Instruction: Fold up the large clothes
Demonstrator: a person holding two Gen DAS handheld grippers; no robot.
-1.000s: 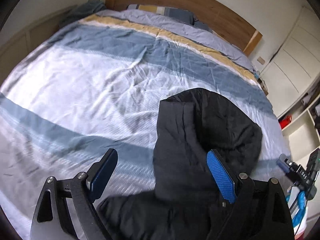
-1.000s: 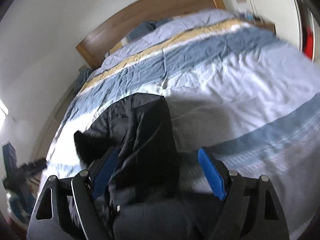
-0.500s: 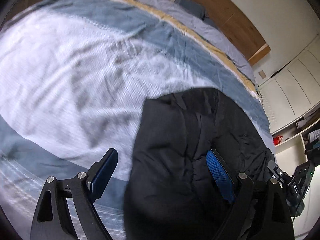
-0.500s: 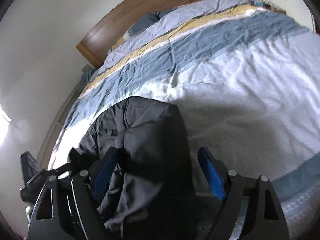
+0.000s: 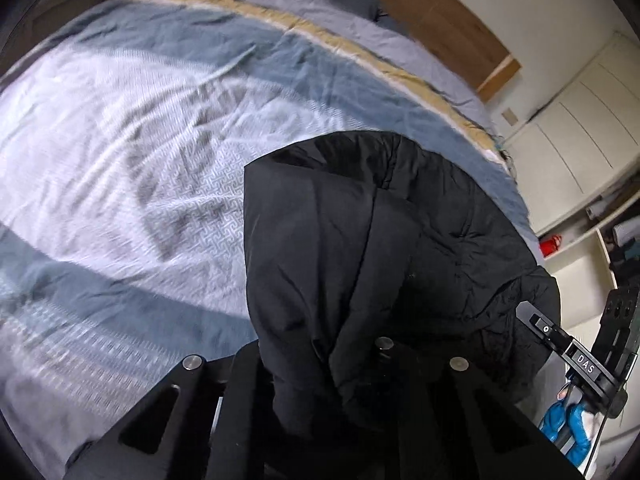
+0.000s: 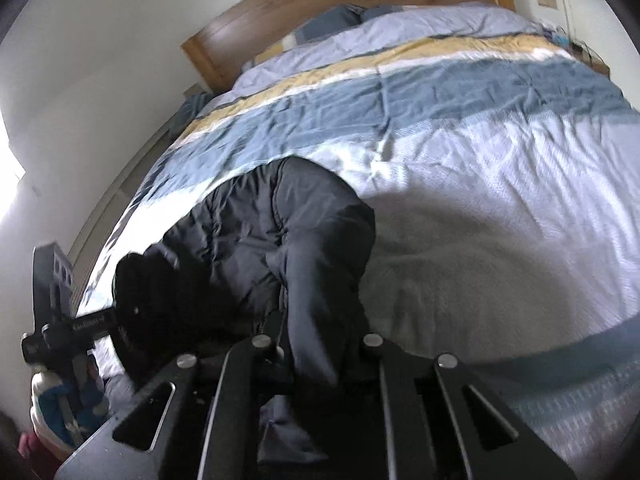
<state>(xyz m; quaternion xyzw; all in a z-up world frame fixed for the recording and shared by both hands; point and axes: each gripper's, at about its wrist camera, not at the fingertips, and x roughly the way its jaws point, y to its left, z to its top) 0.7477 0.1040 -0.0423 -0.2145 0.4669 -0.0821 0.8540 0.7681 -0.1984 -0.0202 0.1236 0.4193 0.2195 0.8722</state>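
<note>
**Figure: Both grippers taking hold of the near edge of a black padded jacket**

The black padded jacket (image 5: 360, 248) lies bunched on the striped duvet (image 5: 120, 160) of the bed, near its foot edge and well clear of the wooden headboard (image 6: 340, 12). My left gripper (image 5: 340, 364) is closing, its jaws drawn narrow with jacket fabric gathered between them; its blue pads are hidden under the cloth. My right gripper (image 6: 316, 356) stands fully closed on a fold of the same jacket, seen from the opposite side. Each view shows the other gripper at the frame's edge, so I hold the two pinches on opposite sides of the garment.

I judge the step in hand to be securing both grips before lifting the jacket to spread it. To do it well, I should confirm each pinch holds a single hem or shoulder rather than a thick wad, since padded nylon looks slippery and could slide out under load. I would raise both hands together, evenly, and keep them apart so the cloth hangs taut.
</note>
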